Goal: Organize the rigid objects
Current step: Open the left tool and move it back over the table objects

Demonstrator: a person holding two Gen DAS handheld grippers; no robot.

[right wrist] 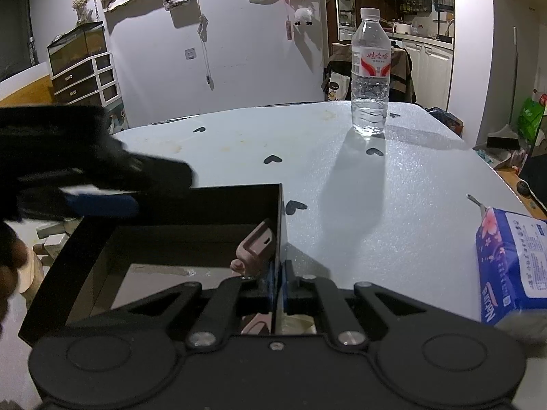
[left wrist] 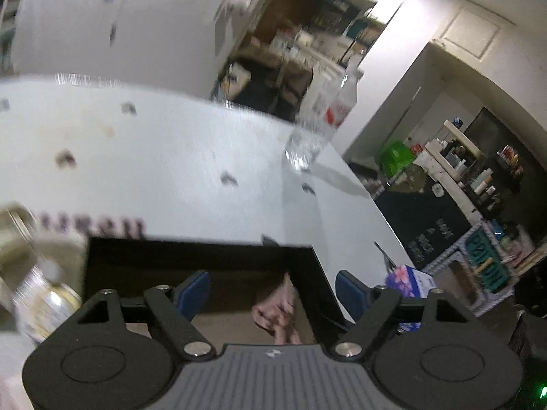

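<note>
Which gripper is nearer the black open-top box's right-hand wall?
Right. The right gripper is shut on that wall of the black open-top box, fingers either side. The left gripper hangs open above the box's interior, touching nothing.

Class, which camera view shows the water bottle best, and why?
The right wrist view: the water bottle stands upright, sharp, label readable. The left wrist view shows it blurred and tilted by the fisheye.
</note>
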